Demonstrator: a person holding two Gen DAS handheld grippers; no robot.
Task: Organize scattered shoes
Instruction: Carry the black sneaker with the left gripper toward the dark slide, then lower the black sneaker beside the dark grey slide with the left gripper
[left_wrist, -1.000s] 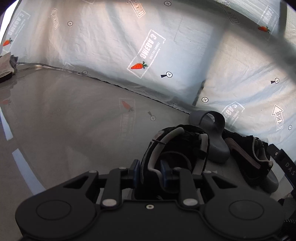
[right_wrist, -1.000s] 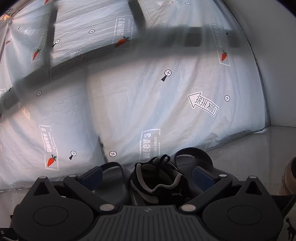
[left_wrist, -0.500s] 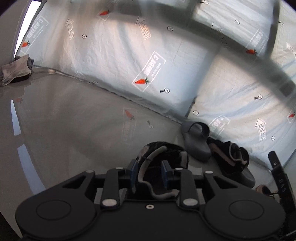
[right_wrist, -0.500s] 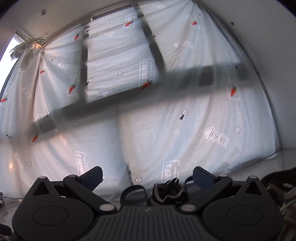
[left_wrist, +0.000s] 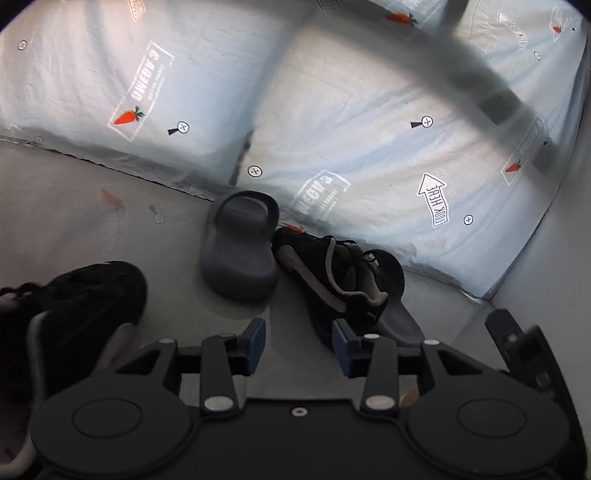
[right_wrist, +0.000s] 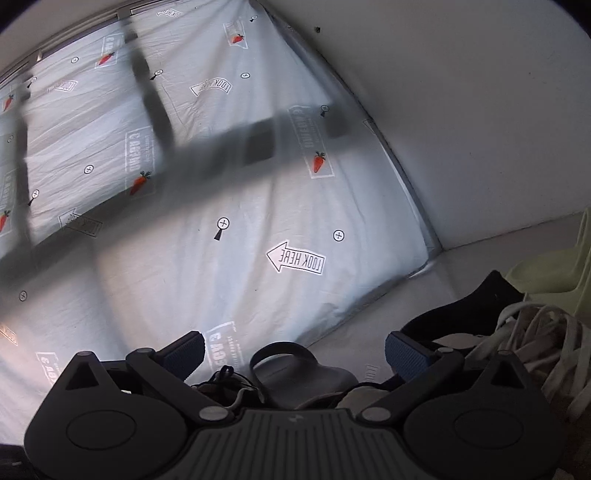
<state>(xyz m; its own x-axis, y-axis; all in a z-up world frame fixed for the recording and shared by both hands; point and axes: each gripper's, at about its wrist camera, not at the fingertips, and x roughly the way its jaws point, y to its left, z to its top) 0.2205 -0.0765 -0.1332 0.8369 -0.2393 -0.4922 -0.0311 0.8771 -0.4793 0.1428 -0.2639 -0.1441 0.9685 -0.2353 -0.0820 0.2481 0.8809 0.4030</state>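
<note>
Right, L gripper (left_wrist: 298, 338): jaws have just been opening, now partly apart w/ nothing between them, only bare floor (left_wrist: 92, 221) showing in the gap. The black sneaker (left_wrist: 70, 325) sits at lower left of the frame, clear of the pads, prob. just set down there. Beyond the gripper, mid-frame, a grey slide (left_wrist: 240, 251) lies toe toward the plastic sheet (left_wrist: 351, 110); touching its right side is a second black sneaker (left_wrist: 332, 273), resting partly on another dark slide (left_wrist: 397, 314). Looks like pairs are being lined up along the sheet's edge, so I'd guess the left sneaker still needs its mate beside it. R gripper (right_wrist: 295, 349): jaws wide apart, empty, aimed over the same grey slide (right_wrist: 303, 373); laced pale shoes (right_wrist: 532, 332) crowd lower right.
</note>
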